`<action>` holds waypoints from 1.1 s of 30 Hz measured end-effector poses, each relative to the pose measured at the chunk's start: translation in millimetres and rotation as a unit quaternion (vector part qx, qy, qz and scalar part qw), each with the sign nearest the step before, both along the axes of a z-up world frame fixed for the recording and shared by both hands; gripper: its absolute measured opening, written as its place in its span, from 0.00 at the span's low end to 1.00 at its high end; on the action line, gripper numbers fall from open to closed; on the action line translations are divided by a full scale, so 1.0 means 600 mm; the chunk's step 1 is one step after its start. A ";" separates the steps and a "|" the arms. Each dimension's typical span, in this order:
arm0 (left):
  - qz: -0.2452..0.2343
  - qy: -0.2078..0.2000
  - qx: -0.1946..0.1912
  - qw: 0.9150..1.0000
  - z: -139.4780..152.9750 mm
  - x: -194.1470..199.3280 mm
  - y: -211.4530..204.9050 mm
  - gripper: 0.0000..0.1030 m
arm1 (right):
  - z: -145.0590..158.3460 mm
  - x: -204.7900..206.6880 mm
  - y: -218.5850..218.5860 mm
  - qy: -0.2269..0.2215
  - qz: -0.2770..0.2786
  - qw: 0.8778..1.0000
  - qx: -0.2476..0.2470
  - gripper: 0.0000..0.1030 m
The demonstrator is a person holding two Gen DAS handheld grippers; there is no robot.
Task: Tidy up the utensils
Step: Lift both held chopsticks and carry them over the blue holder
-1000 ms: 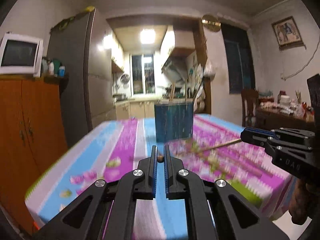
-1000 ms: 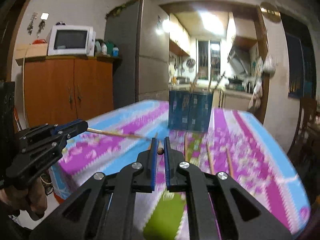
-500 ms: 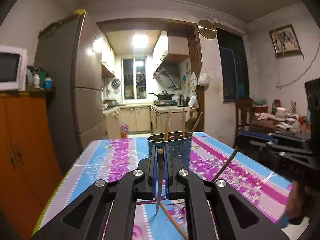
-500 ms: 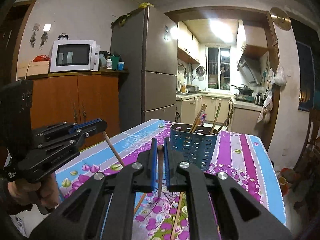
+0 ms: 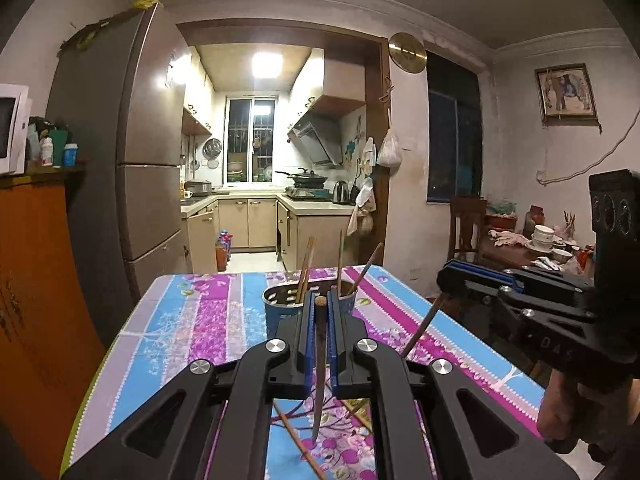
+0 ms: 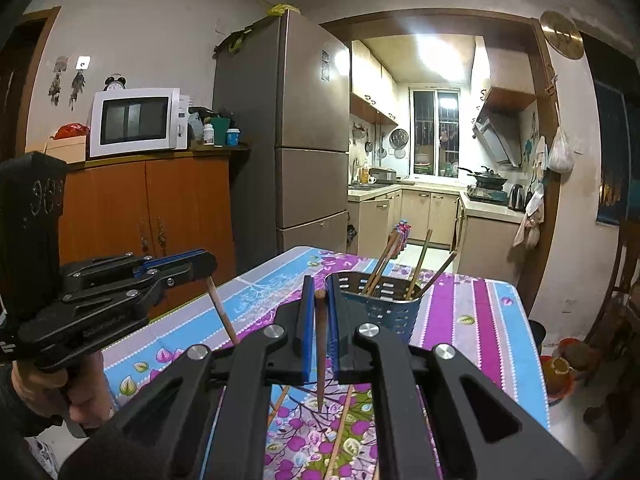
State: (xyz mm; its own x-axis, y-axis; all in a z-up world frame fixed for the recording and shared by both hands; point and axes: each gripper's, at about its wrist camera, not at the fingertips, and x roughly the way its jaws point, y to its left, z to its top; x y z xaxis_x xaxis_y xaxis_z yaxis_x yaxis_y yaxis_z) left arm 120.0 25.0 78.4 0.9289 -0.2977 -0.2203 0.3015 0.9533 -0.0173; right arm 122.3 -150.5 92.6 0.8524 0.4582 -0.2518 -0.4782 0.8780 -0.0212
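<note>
Left wrist view: left tongs (image 5: 320,308) clench a chopstick (image 5: 319,368) at frame centre, tip down over the worktop (image 5: 180,320), before the blue holder (image 5: 276,312). Right tongs (image 6: 319,300) likewise grip another chopstick (image 6: 321,344).

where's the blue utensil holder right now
The blue utensil holder stands on the flowered table, straight ahead just beyond the left gripper. In the right wrist view it sits slightly right of the right gripper, with chopsticks standing in it.
</note>
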 end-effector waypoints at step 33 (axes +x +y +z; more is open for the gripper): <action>0.041 -0.004 -0.021 0.999 0.261 0.258 -0.029 0.07 | 0.243 0.259 -0.027 0.015 -0.047 0.999 -0.023 0.05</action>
State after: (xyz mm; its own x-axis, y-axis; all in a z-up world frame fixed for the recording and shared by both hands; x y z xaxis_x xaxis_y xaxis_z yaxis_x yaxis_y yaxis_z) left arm 275.1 7.6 234.9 0.9523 -0.2292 -0.2015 0.2223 0.9733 -0.0565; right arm 277.8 -166.5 238.2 0.8831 0.3638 -0.2963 -0.3947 0.9174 -0.0501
